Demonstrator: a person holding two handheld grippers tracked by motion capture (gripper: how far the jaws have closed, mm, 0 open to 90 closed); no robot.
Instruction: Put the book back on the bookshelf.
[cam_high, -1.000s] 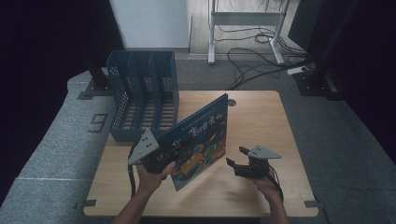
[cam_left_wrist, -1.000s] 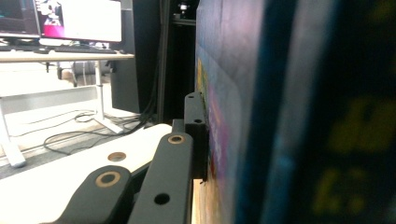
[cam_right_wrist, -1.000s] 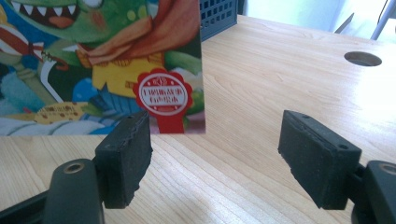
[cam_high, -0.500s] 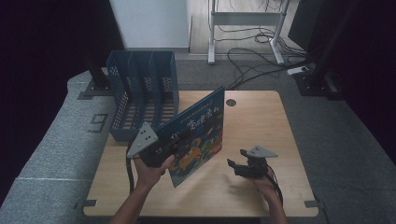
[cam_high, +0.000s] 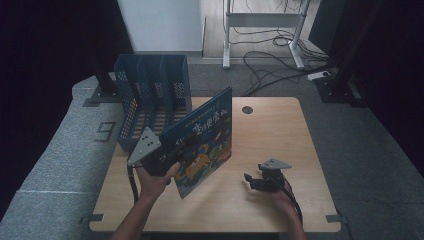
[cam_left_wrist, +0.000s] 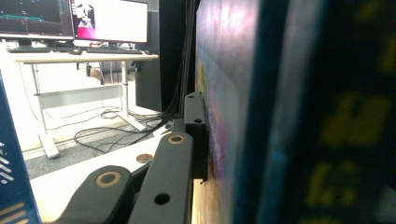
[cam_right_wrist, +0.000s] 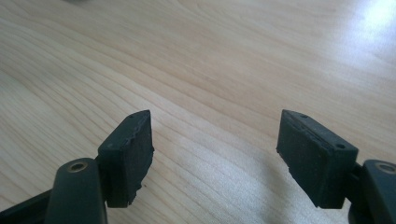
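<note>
The pale wooden surface (cam_high: 280, 135) carries a blue perforated plastic file rack with 3 slots (cam_high: 150, 95) at its far left. Just beside it, the thin blue picture book with a cartoon cover (cam_high: 202, 140) stands tilted on its lower corner, long axis rising toward the far right, cover facing the person. The left gripper (cam_high: 159, 159) jaws are clamped on its near edge. To slot it well, the book should likely be turned upright and edge-on to a slot. The right gripper (cam_high: 260, 181) jaws stand apart, holding nothing, low over bare wood
</note>
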